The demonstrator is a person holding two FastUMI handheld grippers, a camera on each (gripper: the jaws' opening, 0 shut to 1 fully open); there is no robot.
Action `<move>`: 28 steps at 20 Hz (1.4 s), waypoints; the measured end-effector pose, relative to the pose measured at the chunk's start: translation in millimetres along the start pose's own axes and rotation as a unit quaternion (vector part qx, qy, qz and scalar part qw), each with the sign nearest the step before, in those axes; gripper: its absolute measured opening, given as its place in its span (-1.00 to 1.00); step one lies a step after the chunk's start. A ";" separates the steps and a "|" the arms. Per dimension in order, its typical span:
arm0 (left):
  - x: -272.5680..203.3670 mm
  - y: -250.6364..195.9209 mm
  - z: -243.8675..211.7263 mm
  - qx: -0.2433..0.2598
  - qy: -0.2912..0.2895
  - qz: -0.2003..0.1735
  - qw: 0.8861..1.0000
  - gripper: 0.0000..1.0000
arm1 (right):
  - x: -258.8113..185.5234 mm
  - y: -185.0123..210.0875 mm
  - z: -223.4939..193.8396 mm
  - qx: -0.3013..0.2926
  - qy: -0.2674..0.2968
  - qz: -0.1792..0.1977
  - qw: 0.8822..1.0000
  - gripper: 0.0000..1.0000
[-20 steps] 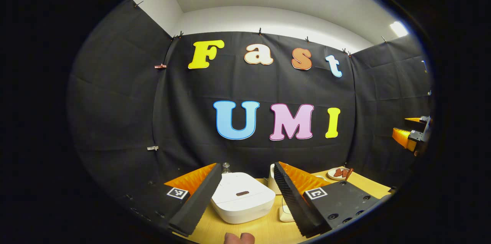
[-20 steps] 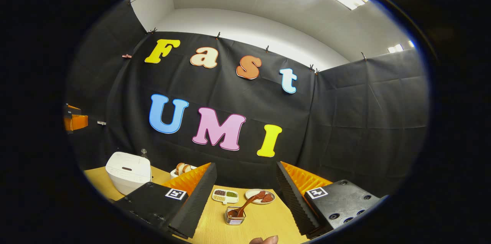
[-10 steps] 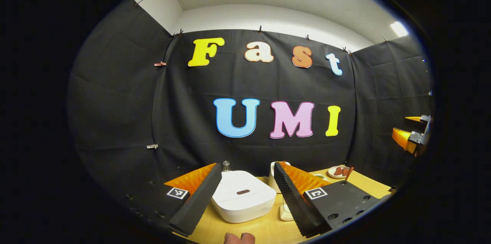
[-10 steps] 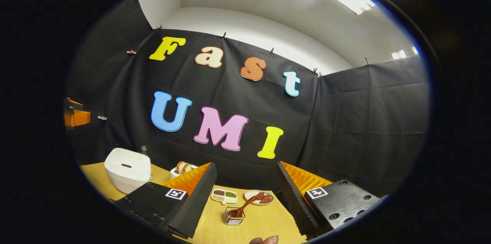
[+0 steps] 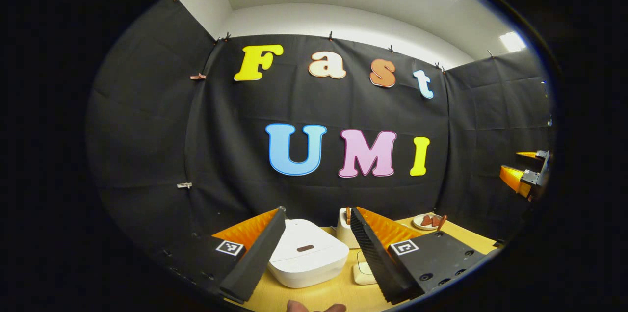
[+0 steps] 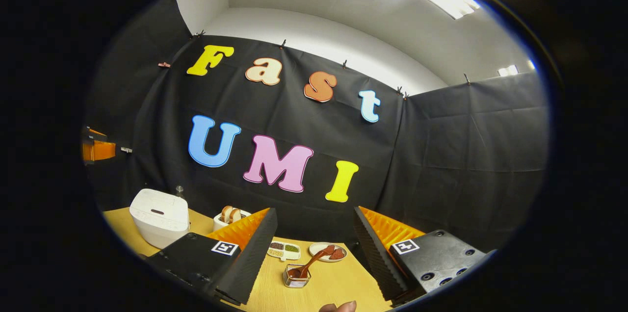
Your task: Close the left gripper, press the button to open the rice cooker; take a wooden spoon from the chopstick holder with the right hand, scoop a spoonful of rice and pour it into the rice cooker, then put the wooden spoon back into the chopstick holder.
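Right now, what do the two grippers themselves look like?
Each gripper, left gripper and right gripper, has two long wedge-shaped fingers with ribbed, sawtooth faces on the inner sides. Behind them sit flat dark plates with screw holes, and each plate carries a small square black-and-white marker. No cables show. Fingertips of the person's hand peek in below.

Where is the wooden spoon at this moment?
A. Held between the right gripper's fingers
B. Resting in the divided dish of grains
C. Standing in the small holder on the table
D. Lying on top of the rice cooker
C: in the right gripper view the spoon leans out of the holder on the table, ahead of the open right gripper.
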State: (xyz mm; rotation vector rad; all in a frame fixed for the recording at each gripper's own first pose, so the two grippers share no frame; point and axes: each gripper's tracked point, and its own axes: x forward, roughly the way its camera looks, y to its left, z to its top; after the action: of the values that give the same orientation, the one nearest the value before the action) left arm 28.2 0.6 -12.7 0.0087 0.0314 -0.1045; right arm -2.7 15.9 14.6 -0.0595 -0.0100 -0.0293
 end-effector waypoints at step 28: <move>194.7 37.2 -229.1 0.183 0.466 -0.298 0.812 -0.87 | -3.0 -43.2 -8.3 -0.040 0.016 -0.081 0.996 0.94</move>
State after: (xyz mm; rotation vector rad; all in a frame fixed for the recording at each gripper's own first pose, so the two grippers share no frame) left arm 218.5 19.6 -247.6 0.4448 1.0131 -0.7344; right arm -6.9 -27.6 8.8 -0.1389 0.0179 -0.1931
